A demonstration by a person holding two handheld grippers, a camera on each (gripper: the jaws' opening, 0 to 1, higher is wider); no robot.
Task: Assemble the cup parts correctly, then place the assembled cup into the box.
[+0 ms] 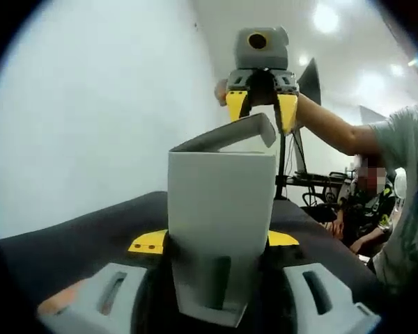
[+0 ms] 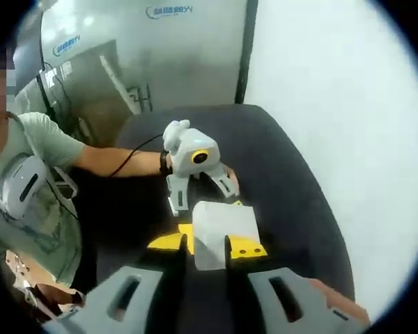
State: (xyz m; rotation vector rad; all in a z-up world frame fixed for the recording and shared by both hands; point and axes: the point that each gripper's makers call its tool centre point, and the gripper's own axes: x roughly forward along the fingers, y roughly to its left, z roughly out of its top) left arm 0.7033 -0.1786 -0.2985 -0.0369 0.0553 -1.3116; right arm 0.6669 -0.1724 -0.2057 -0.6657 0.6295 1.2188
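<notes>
Right gripper (image 1: pixel 262 111) hovers, perhaps touching, above box (image 1: pixel 219 229).

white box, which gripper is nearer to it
Left. The left gripper reaches the white box on the dark table, fingers straddling it; the right gripper hovers above, apart.

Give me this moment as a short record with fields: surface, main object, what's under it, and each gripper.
surface: dark cloth-covered table
main object: pale grey box with hinged lid raised
under it: yellow flat piece, showing on both sides
left gripper: beside the box, fingers spread
right gripper: above the raised lid, yellow-tipped fingers apart
person: seated beside the table, arm extended
</notes>
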